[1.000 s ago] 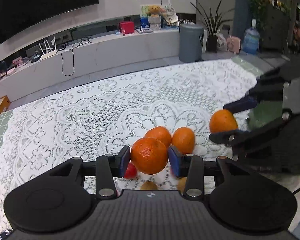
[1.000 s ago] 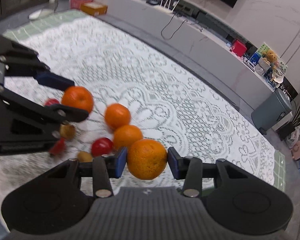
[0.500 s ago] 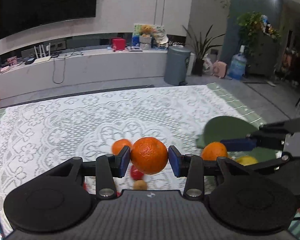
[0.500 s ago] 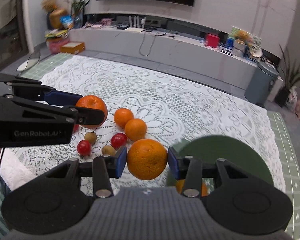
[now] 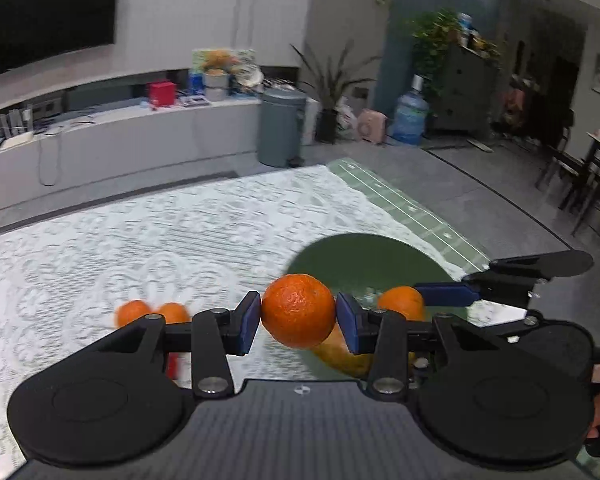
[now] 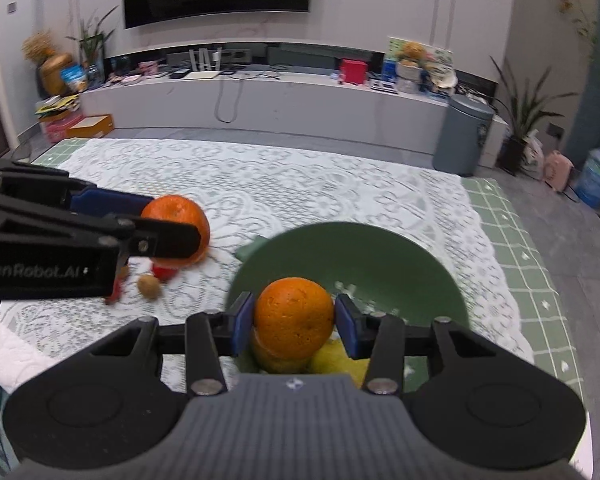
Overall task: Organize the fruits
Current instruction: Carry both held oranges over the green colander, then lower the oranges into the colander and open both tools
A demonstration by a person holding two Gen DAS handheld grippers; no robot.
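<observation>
Both grippers are tilted downward over the lace-covered counter [image 6: 300,184], each clenched on its own fruit. The left gripper [image 5: 298,317] has its blue fingers [image 5: 249,322] pressed against either side of an orange [image 5: 298,310], bright and deep in colour, with a pebbled skin and a round, slightly flattened shape; it is held above the near left edge of the green plate [image 5: 364,256]. In the right wrist view this same gripper reaches in from the left, its dark finger crossing in front of that orange, which hangs over the lace to the left of the plate. The right gripper [image 6: 294,324] grasps a second orange [image 6: 294,318], a little paler and duller, also finely dimpled, with both blue pads tight to its sides; it is held above the near part of the plate. On the plate under it lie another orange fruit and a yellow one [image 6: 340,360], partly hidden by the gripper. On the lace to the left remain two small oranges [image 5: 152,312], blurred, a red fruit [image 6: 165,271] and a small brown one [image 6: 149,286], all close together. A hand shows at the right edge of the left wrist view, behind the right gripper's body.
</observation>
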